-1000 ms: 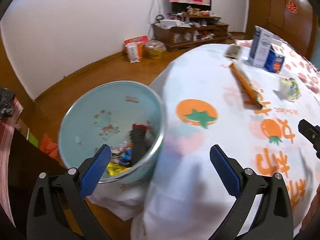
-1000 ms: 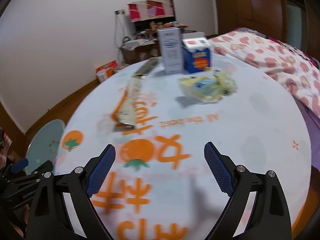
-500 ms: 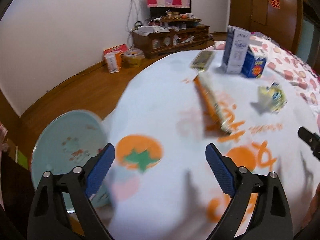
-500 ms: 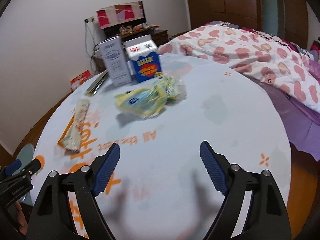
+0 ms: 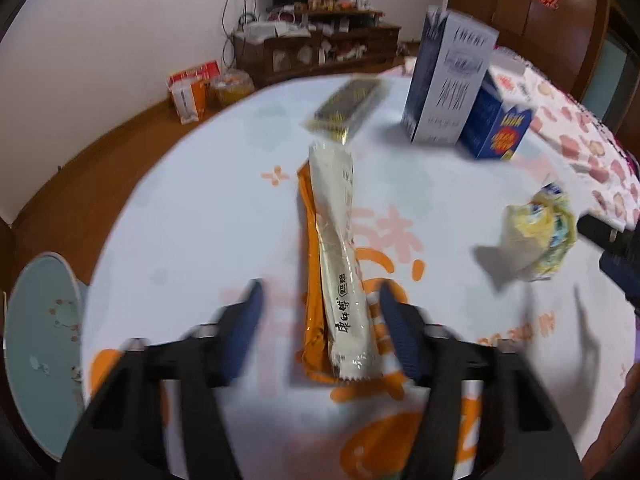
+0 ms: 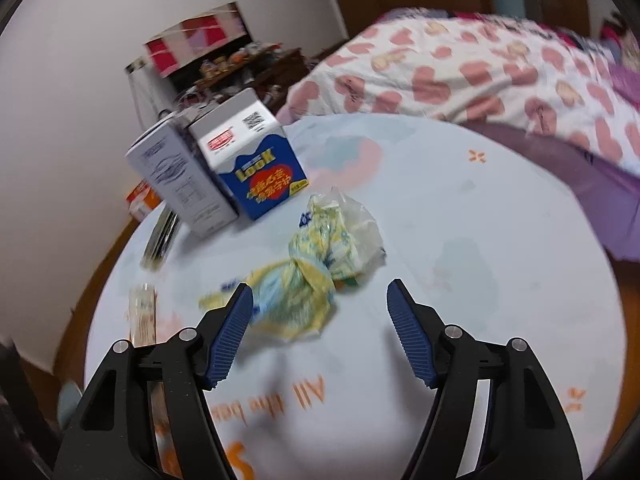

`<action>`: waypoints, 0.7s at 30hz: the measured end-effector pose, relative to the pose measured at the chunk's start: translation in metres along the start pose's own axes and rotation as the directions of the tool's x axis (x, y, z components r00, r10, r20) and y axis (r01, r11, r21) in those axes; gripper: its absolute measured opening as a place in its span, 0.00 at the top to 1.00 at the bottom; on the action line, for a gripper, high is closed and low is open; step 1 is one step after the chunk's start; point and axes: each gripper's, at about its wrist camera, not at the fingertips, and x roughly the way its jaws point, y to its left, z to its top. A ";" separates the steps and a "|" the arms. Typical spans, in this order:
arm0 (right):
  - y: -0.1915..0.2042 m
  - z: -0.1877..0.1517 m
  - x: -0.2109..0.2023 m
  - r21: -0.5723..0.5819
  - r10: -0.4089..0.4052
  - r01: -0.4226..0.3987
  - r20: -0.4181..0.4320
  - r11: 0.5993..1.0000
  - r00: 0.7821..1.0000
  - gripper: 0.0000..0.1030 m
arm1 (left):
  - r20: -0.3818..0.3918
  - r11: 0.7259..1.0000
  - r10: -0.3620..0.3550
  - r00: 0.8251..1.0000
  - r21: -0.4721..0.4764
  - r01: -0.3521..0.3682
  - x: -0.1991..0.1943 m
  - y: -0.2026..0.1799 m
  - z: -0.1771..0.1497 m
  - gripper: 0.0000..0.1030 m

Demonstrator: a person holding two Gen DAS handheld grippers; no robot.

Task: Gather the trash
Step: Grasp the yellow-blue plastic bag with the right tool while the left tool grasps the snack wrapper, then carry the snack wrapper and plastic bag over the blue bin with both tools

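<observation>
Trash is now lined up in front of both your grippers. A second ago your left gripper (image 5: 320, 316) looked over the bin (image 5: 36, 344) at the table's edge; now it has swung onto the table, jaws wide, straddling the near end of the long wrapper (image 5: 340, 268), which lies flat on the cloth (image 5: 200, 200). Your right gripper (image 6: 320, 320) has moved in on the crumpled bag (image 6: 316, 268), jaws wide, with the bag just ahead of the left finger. Neither holds anything, so both pickups seem about to start.

Writing: the blue carton (image 6: 260, 172) reads "look"; the cloth shows "All the bes…"; the wrapper carries Chinese characters I cannot read reliably. The tall white carton (image 5: 448, 84) is too blurred to read.
</observation>
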 end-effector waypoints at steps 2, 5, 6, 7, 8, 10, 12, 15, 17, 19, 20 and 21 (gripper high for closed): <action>0.005 0.006 0.014 0.038 0.006 -0.005 -0.034 0.999 0.999 0.36 | 0.026 1.000 0.006 1.000 0.011 -0.006 0.001 0.001 0.001 0.75; 0.014 0.006 0.035 0.061 0.034 -0.028 -0.099 0.998 0.995 0.47 | 0.031 1.000 -0.029 0.999 -0.011 0.029 -0.001 0.010 0.003 0.77; 0.017 0.005 0.038 0.064 0.042 -0.036 -0.108 0.997 0.993 0.54 | 0.037 0.999 -0.029 0.999 -0.013 0.029 -0.003 0.014 0.003 0.77; 0.019 0.004 0.041 0.061 0.061 -0.054 -0.116 0.997 0.991 0.65 | 0.041 1.000 -0.025 0.999 -0.006 0.025 -0.004 0.017 0.002 0.77; 0.020 0.001 0.043 0.058 0.078 -0.071 -0.125 0.996 0.989 0.69 | 0.047 1.000 -0.024 0.999 0.000 0.024 -0.007 0.020 0.002 0.78; 0.018 -0.004 0.042 0.053 0.109 -0.102 -0.134 0.993 0.985 0.78 | 0.060 1.000 -0.020 0.998 -0.002 0.020 -0.014 0.026 0.000 0.78; 0.019 -0.009 0.034 0.019 0.128 -0.127 -0.135 0.992 0.983 0.81 | 0.071 1.000 -0.017 0.997 -0.002 0.017 -0.020 0.032 -0.002 0.78; 0.020 -0.020 0.012 -0.052 0.126 -0.133 -0.122 0.990 0.984 0.84 | 0.082 1.000 -0.022 0.996 0.010 0.021 -0.032 0.037 -0.009 0.78; 0.020 -0.029 -0.006 -0.105 0.127 -0.139 -0.114 0.985 0.985 0.84 | 0.093 0.999 -0.025 0.995 0.030 0.022 -0.045 0.039 -0.017 0.78; 0.021 -0.039 -0.025 -0.161 0.126 -0.142 -0.101 0.977 0.987 0.84 | 0.103 0.999 -0.023 0.994 0.044 0.018 -0.056 0.040 -0.024 0.78; 0.020 -0.045 -0.032 -0.185 0.125 -0.141 -0.095 0.972 0.987 0.84 | 0.105 0.999 -0.022 0.994 0.047 0.017 -0.059 0.041 -0.026 0.78; 0.021 -0.050 -0.040 -0.209 0.124 -0.140 -0.090 0.968 0.988 0.84 | 0.104 0.998 -0.024 0.994 0.052 0.018 -0.065 0.042 -0.030 0.78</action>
